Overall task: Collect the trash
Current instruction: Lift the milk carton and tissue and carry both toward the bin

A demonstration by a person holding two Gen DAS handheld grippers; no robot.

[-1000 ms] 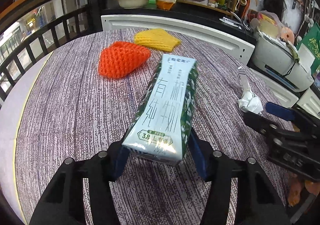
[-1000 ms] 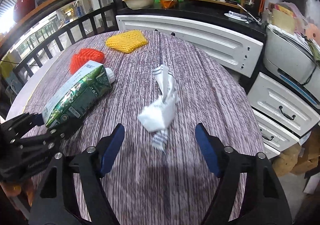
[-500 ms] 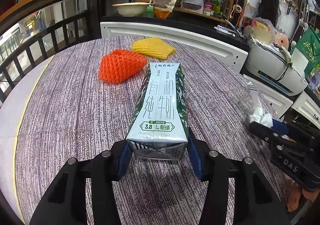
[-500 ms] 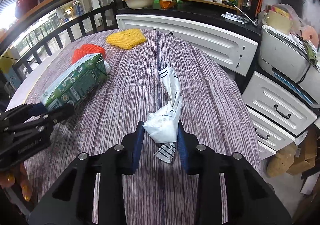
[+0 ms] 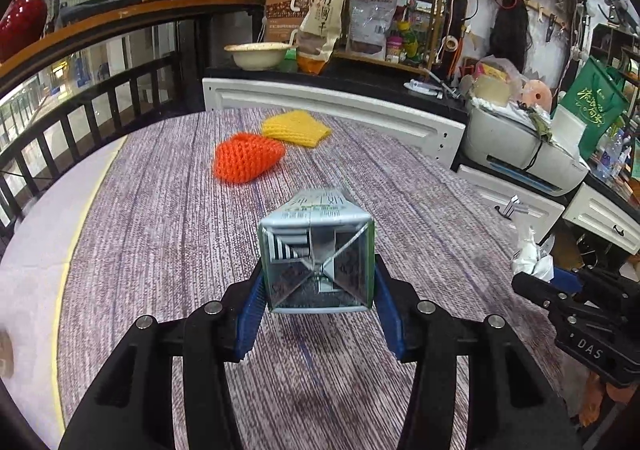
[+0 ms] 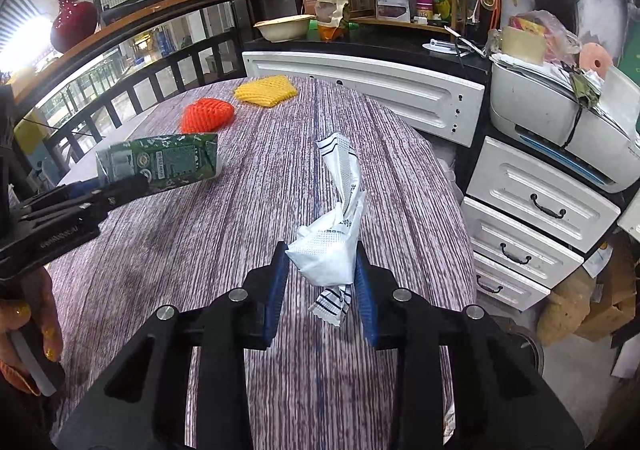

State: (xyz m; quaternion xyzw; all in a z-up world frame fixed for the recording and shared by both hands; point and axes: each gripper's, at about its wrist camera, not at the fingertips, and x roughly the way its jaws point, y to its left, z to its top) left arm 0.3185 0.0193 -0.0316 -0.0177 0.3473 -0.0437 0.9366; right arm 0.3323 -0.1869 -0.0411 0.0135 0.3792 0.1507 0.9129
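Note:
My left gripper is shut on a green and white milk carton and holds it level above the table, bottom end towards the camera. The carton also shows in the right wrist view. My right gripper is shut on a crumpled white wrapper and holds it above the table; the wrapper also shows in the left wrist view. An orange foam net and a yellow foam net lie on the far part of the table.
The round table has a striped purple-grey cloth. White cabinets and drawers stand behind and to the right, with a printer. A black railing runs along the left. Cardboard lies on the floor at the right.
My left gripper has lifted the carton off the table and levelled it. My right gripper closed on the white wrapper and has raised it.

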